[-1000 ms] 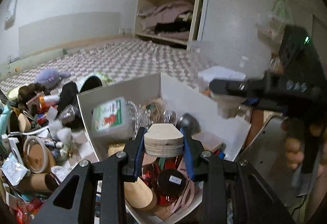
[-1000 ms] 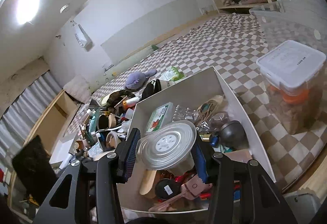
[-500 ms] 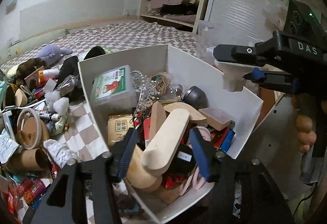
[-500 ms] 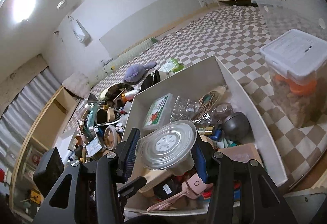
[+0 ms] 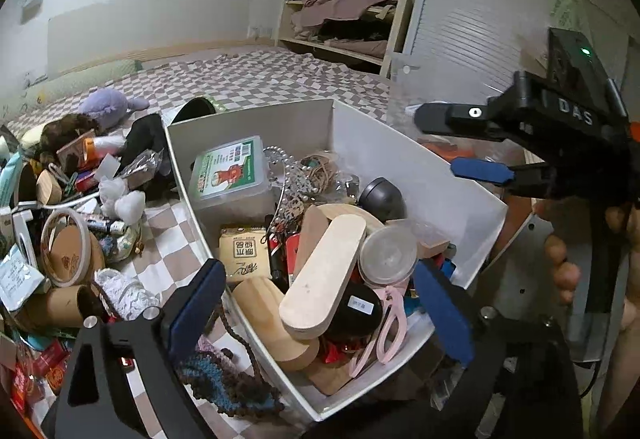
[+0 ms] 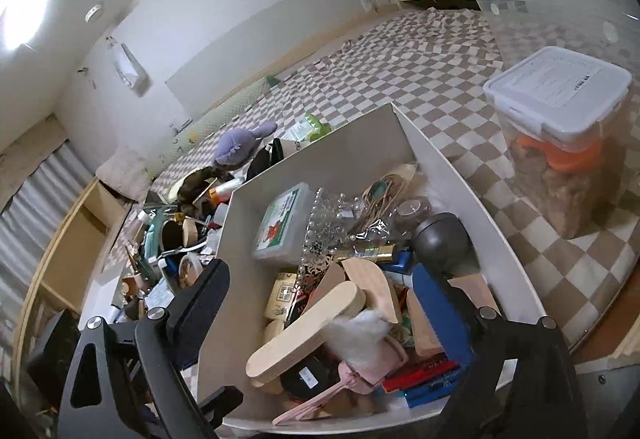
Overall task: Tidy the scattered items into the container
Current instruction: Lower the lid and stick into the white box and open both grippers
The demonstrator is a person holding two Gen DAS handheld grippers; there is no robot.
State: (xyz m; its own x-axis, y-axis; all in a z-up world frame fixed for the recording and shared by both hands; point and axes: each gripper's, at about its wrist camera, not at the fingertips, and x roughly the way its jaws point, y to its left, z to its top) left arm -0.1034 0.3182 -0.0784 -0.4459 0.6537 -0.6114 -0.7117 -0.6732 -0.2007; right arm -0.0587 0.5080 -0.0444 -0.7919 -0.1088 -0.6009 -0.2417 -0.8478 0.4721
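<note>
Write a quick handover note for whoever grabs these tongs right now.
Left tongs: open, empty, above the white bin.
Right tongs: open, empty, also above the bin.
Done: the wooden board stack and clear lidded cup lie in the bin on top of the other items.
Left: the scattered pile on the checkered cloth beside the bin, including the tape ring and purple plush.
</note>
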